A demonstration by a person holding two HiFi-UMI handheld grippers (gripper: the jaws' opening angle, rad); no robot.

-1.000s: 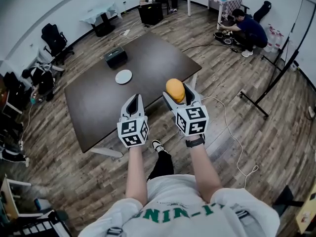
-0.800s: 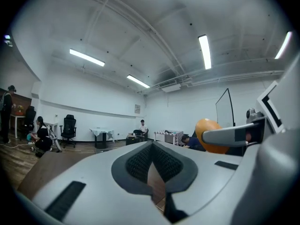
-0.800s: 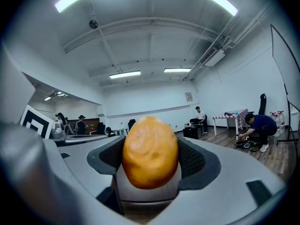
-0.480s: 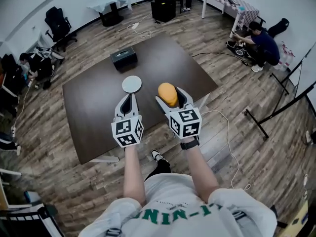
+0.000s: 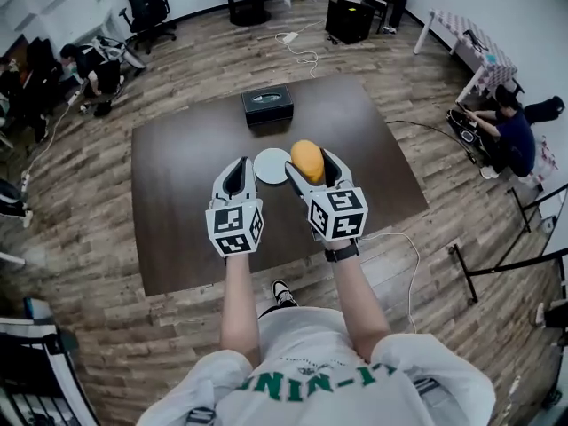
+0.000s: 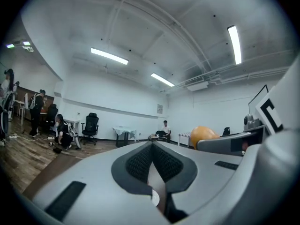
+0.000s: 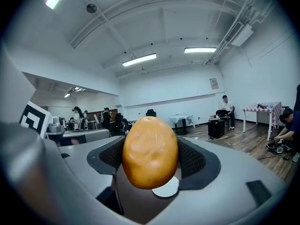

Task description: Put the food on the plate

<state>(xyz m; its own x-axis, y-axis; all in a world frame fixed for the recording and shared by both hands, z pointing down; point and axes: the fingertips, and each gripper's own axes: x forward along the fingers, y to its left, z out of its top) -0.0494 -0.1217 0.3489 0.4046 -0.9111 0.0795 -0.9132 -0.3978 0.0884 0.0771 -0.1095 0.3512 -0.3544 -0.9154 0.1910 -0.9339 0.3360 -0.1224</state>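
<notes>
An orange-brown potato-like food (image 5: 307, 160) is clamped between the jaws of my right gripper (image 5: 308, 163), held in the air over the dark table (image 5: 177, 211). In the right gripper view the food (image 7: 150, 153) fills the gap of the right gripper (image 7: 150, 159), with the white plate (image 7: 167, 189) showing just below it. The plate (image 5: 269, 166) lies on the table between the two grippers' tips, the food above its right edge. My left gripper (image 5: 237, 174) hovers just left of the plate. Its jaws are shut and empty (image 6: 151, 150).
A black box (image 5: 267, 106) stands on the table beyond the plate. A person (image 5: 508, 131) crouches on the wooden floor at the right, near a checked-cloth table (image 5: 472, 44). Office chairs (image 5: 146, 3) and more people stand at the far left.
Both grippers have moved forward over the table to the plate. The food, still gripped, now hangs at the plate's right edge.
</notes>
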